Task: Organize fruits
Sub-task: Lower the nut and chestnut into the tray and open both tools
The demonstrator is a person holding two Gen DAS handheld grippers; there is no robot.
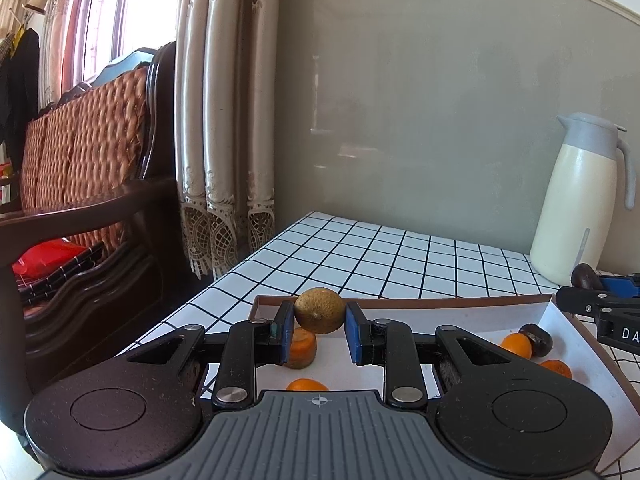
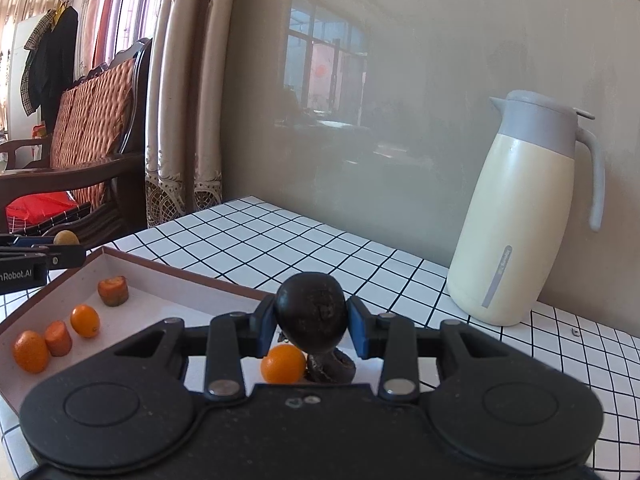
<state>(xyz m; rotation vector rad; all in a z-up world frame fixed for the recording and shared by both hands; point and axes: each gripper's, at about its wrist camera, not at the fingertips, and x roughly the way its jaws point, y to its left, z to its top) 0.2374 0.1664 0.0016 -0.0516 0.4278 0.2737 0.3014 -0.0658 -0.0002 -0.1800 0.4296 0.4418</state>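
I see left gripper [image 1: 319, 325] fingers clenched on yellow-brown fruit [image 1: 319, 310], held above far left corner of tray [image 1: 460, 314]. Right gripper [image 2: 311, 330] fingers clenched on dark fruit [image 2: 311, 312], held above tray's far right end. Inside tray: carrot pieces [image 2: 114, 290], small oranges [image 2: 85, 321]. Cream jug [image 2: 520, 216] stands at tabletop [image 2: 280, 240] far edge.

right view: dark wrinkled fruit [image 2: 332, 368] at bottom centre half hidden behind the held dark fruit [image 2: 311, 314]; jug handle [image 2: 597, 184] cut off at the left view's right edge.
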